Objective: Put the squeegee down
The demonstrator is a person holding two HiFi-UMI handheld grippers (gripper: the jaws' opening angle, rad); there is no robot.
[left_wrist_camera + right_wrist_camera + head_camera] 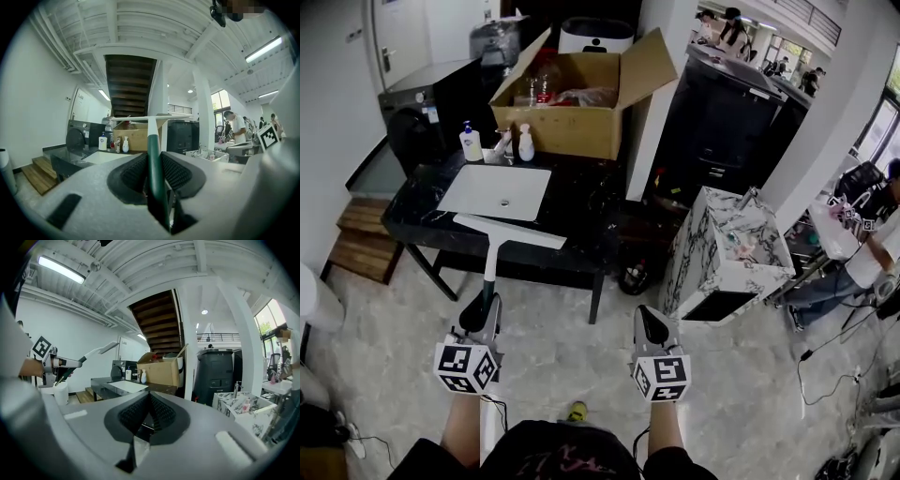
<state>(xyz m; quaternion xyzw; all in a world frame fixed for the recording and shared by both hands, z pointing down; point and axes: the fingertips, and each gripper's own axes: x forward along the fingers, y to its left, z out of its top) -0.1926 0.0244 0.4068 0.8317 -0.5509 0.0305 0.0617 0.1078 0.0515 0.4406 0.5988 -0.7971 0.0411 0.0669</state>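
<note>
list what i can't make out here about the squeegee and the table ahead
- Squeegee handle's lower end: head view, covered by the left tool; left gripper view, buried in its jaws.
- Cardboard box contents: head view, flaps and walls hide most; the rest is too small.
- Pump bottle label: every view, too small.
- Under the table: head view, dark shadow.

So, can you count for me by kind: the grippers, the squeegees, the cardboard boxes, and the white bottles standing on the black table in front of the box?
Grippers: 2 (left gripper, right gripper)
Squeegee: 1
Cardboard box: 1
White bottles: 2
Total: 6
</note>
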